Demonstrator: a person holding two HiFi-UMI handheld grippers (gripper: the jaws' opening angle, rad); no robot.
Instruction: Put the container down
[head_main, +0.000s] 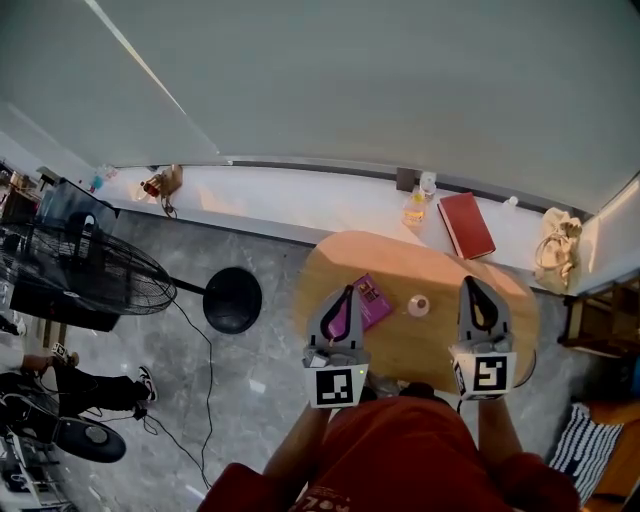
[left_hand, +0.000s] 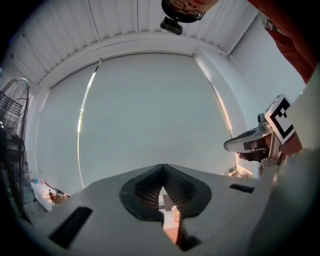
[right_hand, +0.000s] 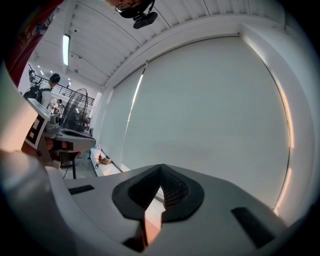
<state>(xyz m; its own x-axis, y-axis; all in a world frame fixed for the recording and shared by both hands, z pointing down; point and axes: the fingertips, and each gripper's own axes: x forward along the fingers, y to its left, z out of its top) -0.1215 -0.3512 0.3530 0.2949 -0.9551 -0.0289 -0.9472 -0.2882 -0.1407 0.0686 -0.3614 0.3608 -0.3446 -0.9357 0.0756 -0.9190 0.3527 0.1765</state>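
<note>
A small white round container (head_main: 418, 305) stands on the oval wooden table (head_main: 420, 262), apart from both grippers. My left gripper (head_main: 349, 291) hovers to its left, over a purple packet (head_main: 372, 301). Its jaws meet at the tip with nothing between them, as the left gripper view (left_hand: 162, 169) also shows. My right gripper (head_main: 471, 283) hovers to the right of the container, jaws together and empty; the right gripper view (right_hand: 160, 167) shows the same. Both grippers point level toward a pale roller blind, so neither gripper view shows the container.
Behind the table, a white ledge (head_main: 330, 205) carries a red book (head_main: 466, 224), a small bottle (head_main: 415, 208) and a beige bag (head_main: 558, 246). On the grey floor at left stand a fan (head_main: 90, 270) and its black round base (head_main: 232, 299). A person's legs (head_main: 75, 388) show lower left.
</note>
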